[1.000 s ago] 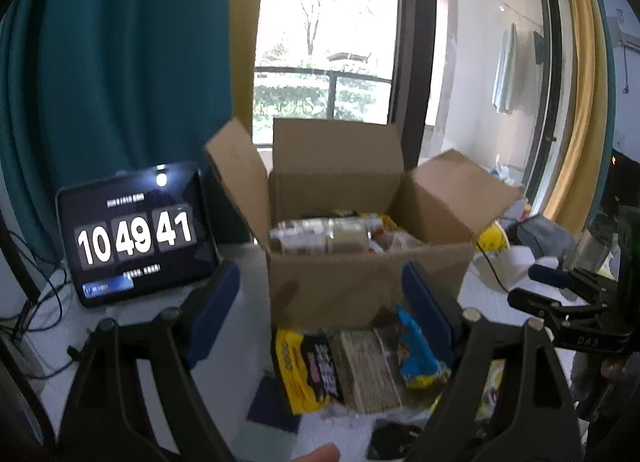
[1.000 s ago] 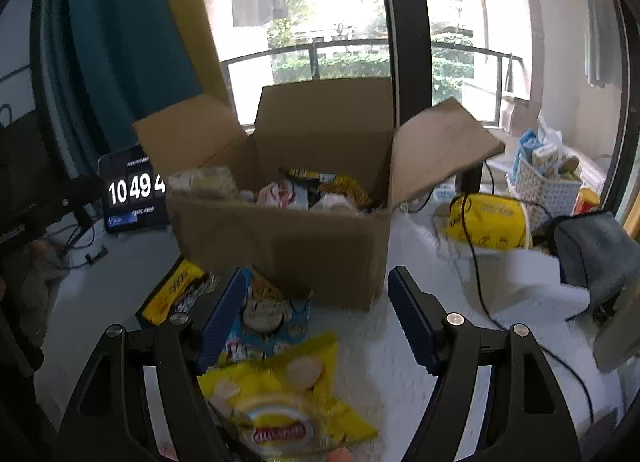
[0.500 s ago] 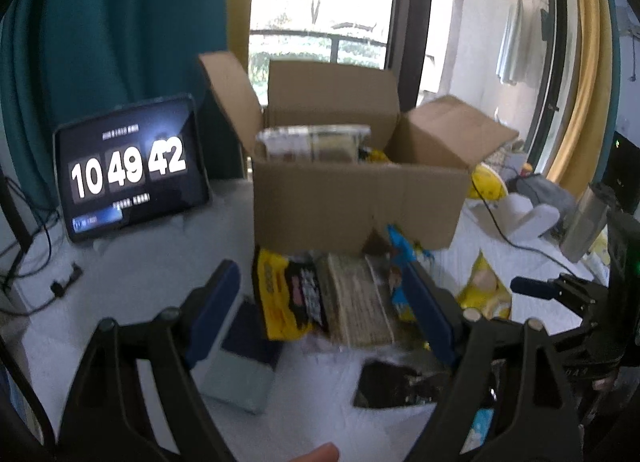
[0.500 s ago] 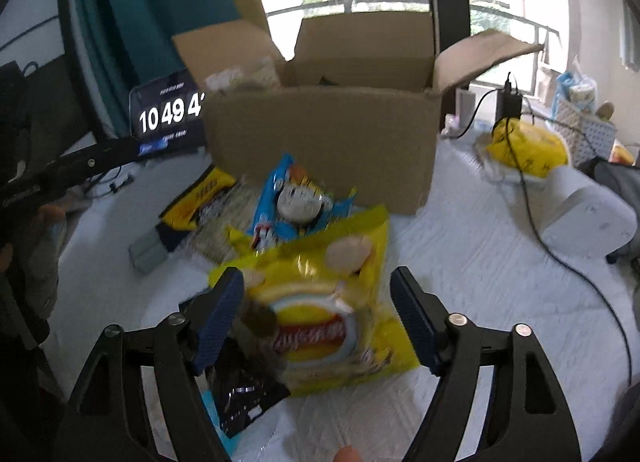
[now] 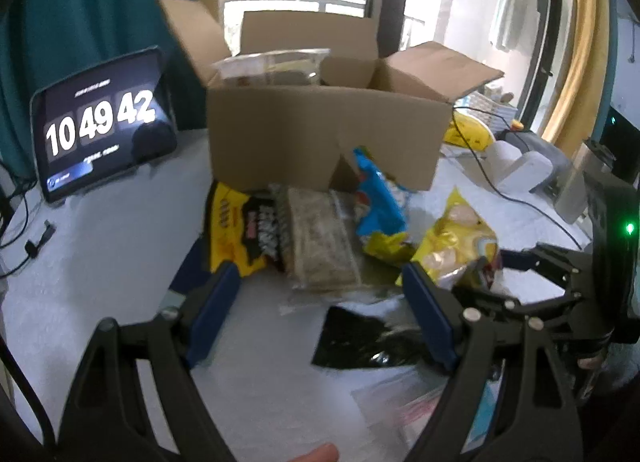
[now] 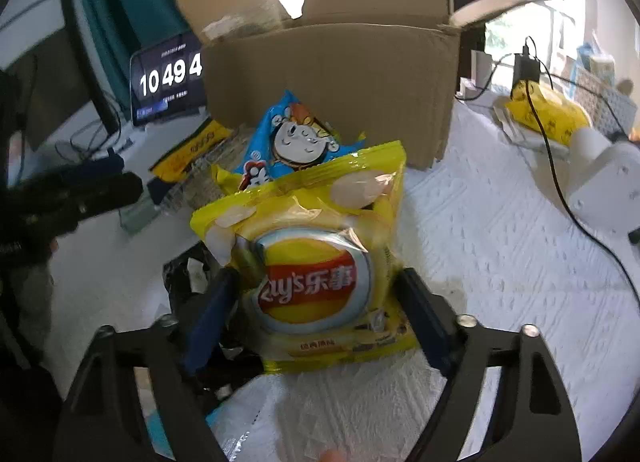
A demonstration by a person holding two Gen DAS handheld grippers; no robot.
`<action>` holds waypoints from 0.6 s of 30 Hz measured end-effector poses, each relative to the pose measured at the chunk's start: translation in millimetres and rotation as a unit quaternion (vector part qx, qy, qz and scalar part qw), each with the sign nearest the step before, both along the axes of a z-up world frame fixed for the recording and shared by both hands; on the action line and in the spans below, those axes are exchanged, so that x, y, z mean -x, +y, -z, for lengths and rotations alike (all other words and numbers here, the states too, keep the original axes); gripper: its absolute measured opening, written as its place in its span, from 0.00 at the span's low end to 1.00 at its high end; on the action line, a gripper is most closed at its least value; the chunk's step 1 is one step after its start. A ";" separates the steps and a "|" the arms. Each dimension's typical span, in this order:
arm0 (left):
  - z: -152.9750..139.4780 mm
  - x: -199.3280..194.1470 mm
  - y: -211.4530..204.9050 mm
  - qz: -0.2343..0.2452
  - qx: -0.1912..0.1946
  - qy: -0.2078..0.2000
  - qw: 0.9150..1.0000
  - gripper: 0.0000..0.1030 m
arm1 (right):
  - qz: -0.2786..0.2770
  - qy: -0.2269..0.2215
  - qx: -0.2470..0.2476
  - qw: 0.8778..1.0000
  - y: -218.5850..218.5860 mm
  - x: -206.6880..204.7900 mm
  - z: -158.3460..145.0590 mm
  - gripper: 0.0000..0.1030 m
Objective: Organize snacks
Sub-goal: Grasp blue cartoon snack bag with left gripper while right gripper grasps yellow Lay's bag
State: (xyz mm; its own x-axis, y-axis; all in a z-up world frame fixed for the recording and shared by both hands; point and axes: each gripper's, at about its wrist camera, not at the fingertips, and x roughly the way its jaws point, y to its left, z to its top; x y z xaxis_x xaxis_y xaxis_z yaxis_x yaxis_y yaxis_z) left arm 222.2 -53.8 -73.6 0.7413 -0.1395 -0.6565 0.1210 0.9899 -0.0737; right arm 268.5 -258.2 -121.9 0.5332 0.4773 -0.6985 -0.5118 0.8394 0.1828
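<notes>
An open cardboard box [image 5: 320, 134] [image 6: 332, 90] holds several snacks at the back of the white table. Loose packets lie in front of it: a yellow-black pack [image 5: 240, 230], a clear brownish pack [image 5: 320, 246], a blue pack [image 5: 378, 202] [image 6: 296, 138], a black packet [image 5: 364, 342] and a yellow Lay's chip bag [image 6: 312, 262] [image 5: 460, 246]. My right gripper [image 6: 316, 318] is open, its jaws either side of the Lay's bag. My left gripper [image 5: 324, 306] is open and empty above the table, just short of the clear pack.
A tablet clock [image 5: 104, 122] stands left of the box. Cables, a yellow bag [image 6: 548, 114] and a white device [image 6: 604, 182] lie to the right. A mesh basket [image 6: 608, 90] stands at the far right.
Both grippers have dropped lower and moved in toward the loose packets. The Lay's bag now sits between my right gripper's jaws. Both stay open.
</notes>
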 end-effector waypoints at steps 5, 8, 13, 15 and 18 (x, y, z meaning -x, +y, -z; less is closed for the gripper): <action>-4.1 -9.8 -16.7 0.012 -0.009 0.000 1.000 0.82 | 0.005 -0.023 -0.016 1.000 -19.6 3.1 -13.3 0.60; -5.4 -18.4 -26.3 0.021 -0.014 0.003 1.000 0.82 | 0.024 -0.033 -0.029 0.999 -35.9 0.1 -22.2 0.60; -5.8 -36.9 -47.6 0.037 -0.023 0.007 0.999 0.82 | 0.057 -0.037 -0.042 0.997 -65.9 -12.4 -28.5 0.60; -3.2 -45.5 -56.8 0.046 -0.025 0.011 0.999 0.82 | 0.065 -0.036 -0.046 0.996 -75.8 -17.1 -29.0 0.60; 4.6 -60.7 -71.1 0.058 -0.032 0.023 0.998 0.82 | 0.076 -0.035 -0.051 0.995 -86.7 -22.8 -28.6 0.60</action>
State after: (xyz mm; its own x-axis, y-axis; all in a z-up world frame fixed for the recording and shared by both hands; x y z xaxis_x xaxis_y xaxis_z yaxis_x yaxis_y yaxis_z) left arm 282.9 -124.9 -78.2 0.6915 -0.1802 -0.6995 0.2333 0.9722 -0.0198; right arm 291.4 -344.9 -93.3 0.6503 0.4547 -0.6085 -0.3955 0.8866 0.2398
